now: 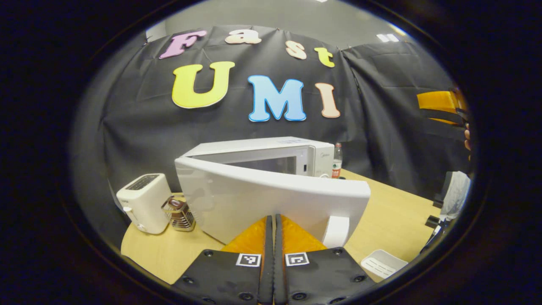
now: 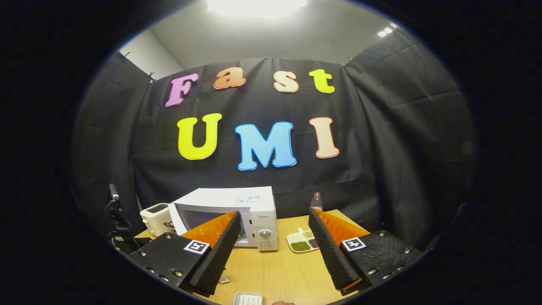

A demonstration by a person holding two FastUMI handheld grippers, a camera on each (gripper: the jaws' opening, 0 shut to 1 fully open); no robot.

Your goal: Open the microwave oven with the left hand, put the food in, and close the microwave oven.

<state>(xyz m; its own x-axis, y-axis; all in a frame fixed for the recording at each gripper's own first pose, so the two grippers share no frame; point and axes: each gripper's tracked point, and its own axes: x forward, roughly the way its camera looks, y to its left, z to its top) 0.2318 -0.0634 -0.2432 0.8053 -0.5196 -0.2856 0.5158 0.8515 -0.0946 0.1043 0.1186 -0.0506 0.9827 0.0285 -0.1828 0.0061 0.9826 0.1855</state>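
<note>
The white microwave [image 1: 296, 152] stands on the wooden table [image 1: 394, 212] with its door [image 1: 237, 199] swung partway open towards me. My left gripper [image 1: 273, 218] is shut with nothing between its fingers, and its tips are at the door's outer face, left of the handle [image 1: 336, 231]. In the right gripper view the microwave [image 2: 254, 203] is farther off, partly hidden behind one finger. The food, a white divided dish of beans [image 2: 302, 242], lies on the table right of the microwave. My right gripper [image 2: 274, 214] hangs open above the table, holding nothing.
A white toaster [image 1: 144, 203] and a small metal rack [image 1: 178, 214] sit left of the microwave. A bottle [image 1: 337, 161] stands behind its right side. A white tray [image 1: 383, 263] lies near the table's front. A black stand [image 2: 116, 224] rises at the left.
</note>
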